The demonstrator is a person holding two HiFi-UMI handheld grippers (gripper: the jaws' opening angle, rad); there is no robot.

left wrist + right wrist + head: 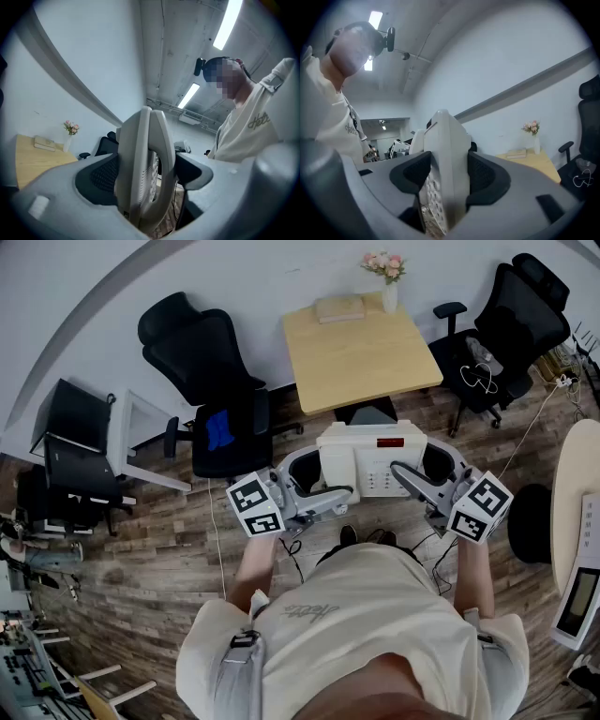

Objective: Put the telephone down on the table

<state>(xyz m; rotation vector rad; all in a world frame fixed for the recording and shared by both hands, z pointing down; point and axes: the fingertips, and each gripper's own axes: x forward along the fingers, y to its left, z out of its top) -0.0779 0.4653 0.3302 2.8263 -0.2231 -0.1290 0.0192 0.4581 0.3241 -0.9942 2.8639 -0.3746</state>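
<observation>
I hold a white desk telephone (368,457) up in front of the person's chest, over the wooden floor. My left gripper (323,480) is shut on its left end and my right gripper (427,471) on its right end. In the left gripper view the telephone (139,154) stands edge-on between the dark pads (104,178), and the left gripper (147,183) presses on both its sides. In the right gripper view the telephone (446,164) is clamped the same way by the right gripper (443,187), with its keypad showing below. The light wooden table (361,357) stands ahead, beyond the telephone.
A vase of pink flowers (387,277) and a book (339,307) sit at the table's far edge. Black office chairs stand to its left (214,381) and right (502,334). A round table (574,521) with another device is at the right. Cables lie on the floor.
</observation>
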